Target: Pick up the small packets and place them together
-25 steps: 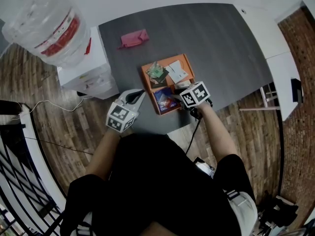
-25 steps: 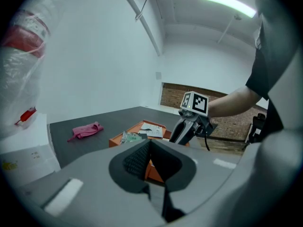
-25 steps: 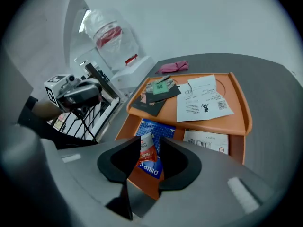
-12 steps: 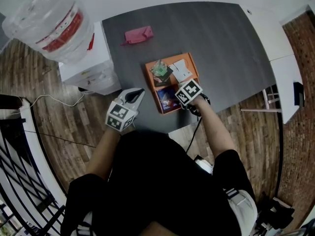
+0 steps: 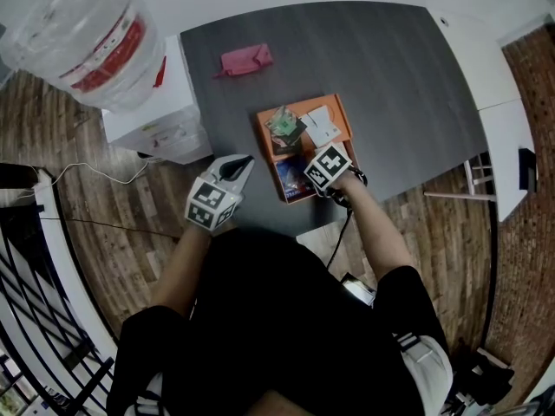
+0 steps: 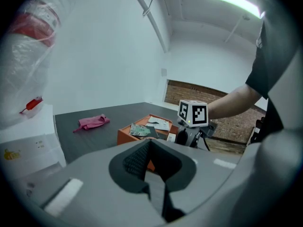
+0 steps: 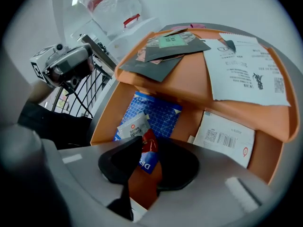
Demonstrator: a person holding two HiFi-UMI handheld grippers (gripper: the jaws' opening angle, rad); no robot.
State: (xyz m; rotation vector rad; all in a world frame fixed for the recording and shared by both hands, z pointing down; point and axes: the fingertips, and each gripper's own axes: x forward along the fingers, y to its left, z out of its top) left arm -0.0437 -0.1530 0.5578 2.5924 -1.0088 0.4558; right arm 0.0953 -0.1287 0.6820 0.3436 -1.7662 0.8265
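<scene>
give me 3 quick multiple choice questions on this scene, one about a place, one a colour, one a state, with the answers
1. Where does the pink cloth lie?
A. on the table, beyond the orange tray
B. inside the orange tray
C. on the wooden floor

2. What colour is the packet between the right gripper's jaws?
A. green
B. red and blue
C. yellow

3. How do the left gripper's jaws stand?
A. wide apart
B. closed on the cloth
C. closed together on nothing

Answers:
1 A: the pink cloth sits on the table, clear of the orange tray.
2 B: the red and blue packet shows between the jaws of the right gripper.
3 C: the jaws of the left gripper meet with nothing between them.
</scene>
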